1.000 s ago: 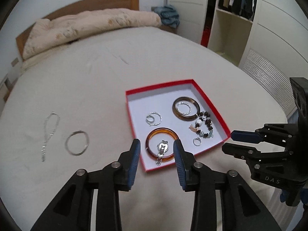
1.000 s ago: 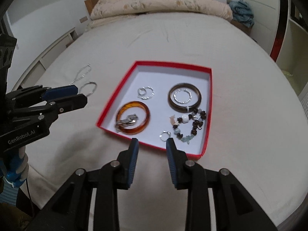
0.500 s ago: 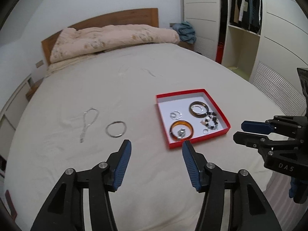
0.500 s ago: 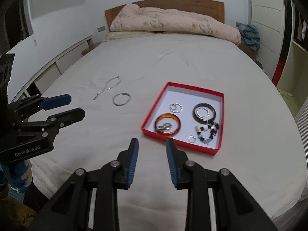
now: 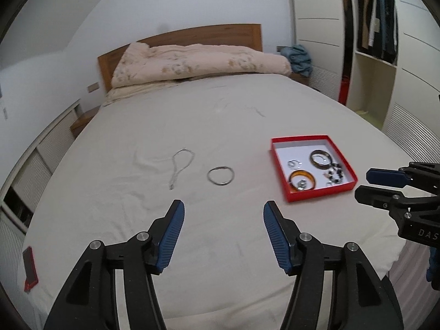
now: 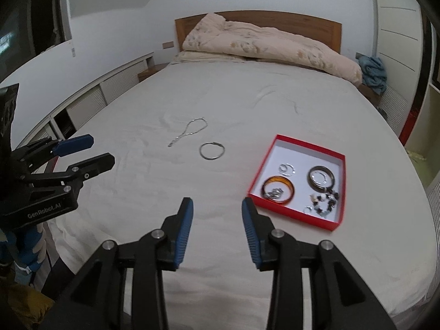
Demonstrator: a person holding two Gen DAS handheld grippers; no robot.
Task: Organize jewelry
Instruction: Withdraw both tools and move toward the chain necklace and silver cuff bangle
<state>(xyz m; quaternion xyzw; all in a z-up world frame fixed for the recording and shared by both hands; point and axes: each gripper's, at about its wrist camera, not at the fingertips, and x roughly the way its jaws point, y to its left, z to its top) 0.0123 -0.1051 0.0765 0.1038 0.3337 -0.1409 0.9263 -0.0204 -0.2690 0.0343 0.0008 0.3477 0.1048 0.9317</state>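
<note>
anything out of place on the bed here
Yes: a silver chain and a silver bangle lie loose on the sheet, apart from the red box that holds the other jewelry. Both grippers, left and right, are empty, jaws opening.

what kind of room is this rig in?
A bedroom, almost certainly. The work surface is a made bed with a wooden headboard and a rolled duvet, and an open wardrobe with hanging clothes stands to one side. Jewelry sits in a red box.
</note>
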